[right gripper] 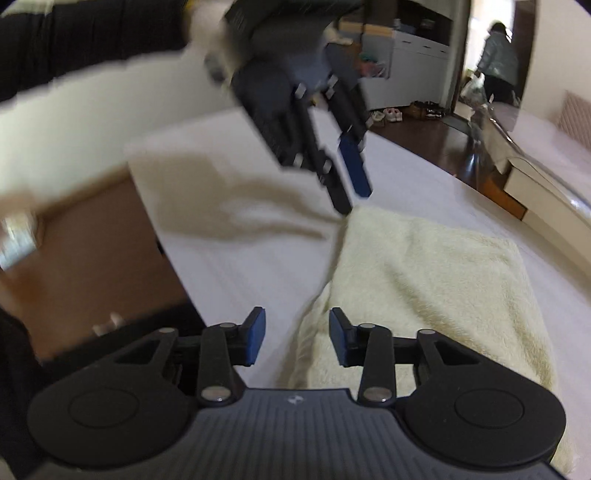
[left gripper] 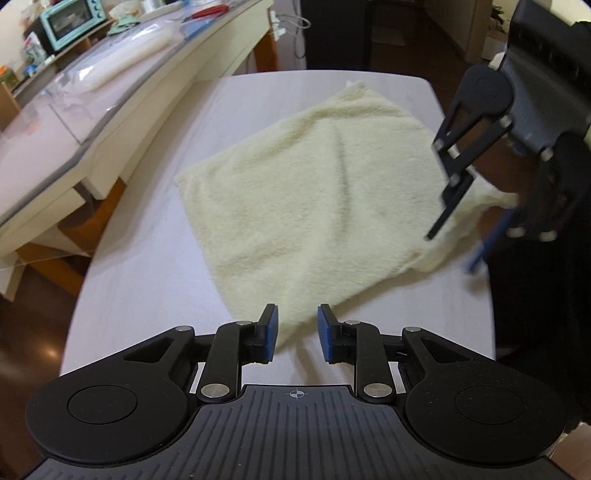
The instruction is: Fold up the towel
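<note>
the towel (left gripper: 314, 192) is a pale cream yellow, plain and fluffy, with no print. the bench (left gripper: 147, 258) under it is a light greyish white with faint fine streaks. the left claw (left gripper: 296, 332) and the right claw (right gripper: 296, 338) are black with blue pads, their bodies ribbed dark grey. the toaster oven (left gripper: 72, 20) is mint green.

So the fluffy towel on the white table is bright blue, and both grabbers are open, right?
Not quite: the towel is pale cream, not blue, as the left wrist view shows. Only the finger pads are blue. It does lie on the white table, and the left gripper and right gripper are both open.
</note>
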`<state>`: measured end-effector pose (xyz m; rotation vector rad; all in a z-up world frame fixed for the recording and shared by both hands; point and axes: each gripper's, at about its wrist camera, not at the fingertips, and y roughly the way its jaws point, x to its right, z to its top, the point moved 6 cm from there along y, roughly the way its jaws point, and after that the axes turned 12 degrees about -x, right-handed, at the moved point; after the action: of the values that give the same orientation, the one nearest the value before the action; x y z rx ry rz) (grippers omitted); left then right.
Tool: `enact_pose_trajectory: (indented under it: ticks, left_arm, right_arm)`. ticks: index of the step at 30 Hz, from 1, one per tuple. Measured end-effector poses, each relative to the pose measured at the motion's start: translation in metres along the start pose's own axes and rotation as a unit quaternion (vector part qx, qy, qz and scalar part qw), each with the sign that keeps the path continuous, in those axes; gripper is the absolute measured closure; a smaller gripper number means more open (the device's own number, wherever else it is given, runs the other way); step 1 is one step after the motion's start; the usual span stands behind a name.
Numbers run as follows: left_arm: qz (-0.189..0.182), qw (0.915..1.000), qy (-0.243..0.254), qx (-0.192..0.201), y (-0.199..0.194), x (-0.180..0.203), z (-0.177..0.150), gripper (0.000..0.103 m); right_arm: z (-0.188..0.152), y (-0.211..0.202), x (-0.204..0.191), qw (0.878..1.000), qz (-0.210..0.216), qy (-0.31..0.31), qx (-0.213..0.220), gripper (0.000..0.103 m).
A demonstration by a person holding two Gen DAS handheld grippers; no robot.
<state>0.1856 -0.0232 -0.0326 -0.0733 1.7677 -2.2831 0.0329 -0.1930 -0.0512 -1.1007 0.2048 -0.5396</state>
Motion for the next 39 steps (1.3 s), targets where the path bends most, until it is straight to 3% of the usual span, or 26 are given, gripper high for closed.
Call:
enact_pose_trajectory:
  ticks: [3, 8, 13, 16, 22, 28, 34, 37, 38, 39]
  left_arm:
    - [0.012, 0.9998, 0.014, -0.010, 0.008, 0.005, 0.000, 0.078]
    - [0.023, 0.9995, 0.024, 0.001, 0.022, 0.003, 0.011, 0.077]
    - [0.025, 0.9991, 0.027, 0.021, 0.026, -0.004, 0.031, 0.069]
    - [0.026, 0.9987, 0.029, 0.032, 0.028, -0.008, 0.043, 0.064]
    - [0.027, 0.9989, 0.029, 0.026, 0.025, -0.006, 0.040, 0.067]
    - [0.009, 0.9992, -0.034, 0.021, 0.004, -0.006, 0.001, 0.068]
    - [-0.022, 0.9937, -0.105, 0.035, 0.011, -0.012, -0.011, 0.068]
    - [-0.042, 0.9897, -0.129, 0.046, 0.018, -0.016, -0.007, 0.071]
    - [-0.050, 0.9884, -0.135, 0.048, 0.021, -0.017, -0.005, 0.078]
    - [-0.058, 0.9873, -0.139, 0.050, 0.022, -0.017, -0.004, 0.100]
  right_arm:
    - [0.000, 0.005, 0.000, 1.000, -0.006, 0.006, -0.006, 0.099]
    - [0.004, -0.007, -0.004, 1.000, 0.016, 0.014, 0.021, 0.099]
    - [0.004, -0.018, -0.028, 0.998, 0.045, -0.044, 0.031, 0.099]
    - [0.000, -0.015, -0.039, 0.995, 0.066, -0.066, 0.022, 0.097]
    - [-0.001, -0.018, -0.034, 0.996, 0.068, -0.050, 0.030, 0.088]
    - [-0.001, -0.020, -0.014, 0.997, 0.062, -0.027, 0.048, 0.085]
    - [-0.007, -0.027, 0.004, 0.997, 0.048, -0.008, 0.061, 0.080]
    - [-0.013, -0.030, 0.013, 0.998, 0.036, 0.004, 0.060, 0.078]
    - [-0.015, -0.032, 0.017, 0.998, 0.029, 0.008, 0.059, 0.078]
    - [-0.018, -0.034, 0.022, 0.998, 0.022, 0.013, 0.057, 0.077]
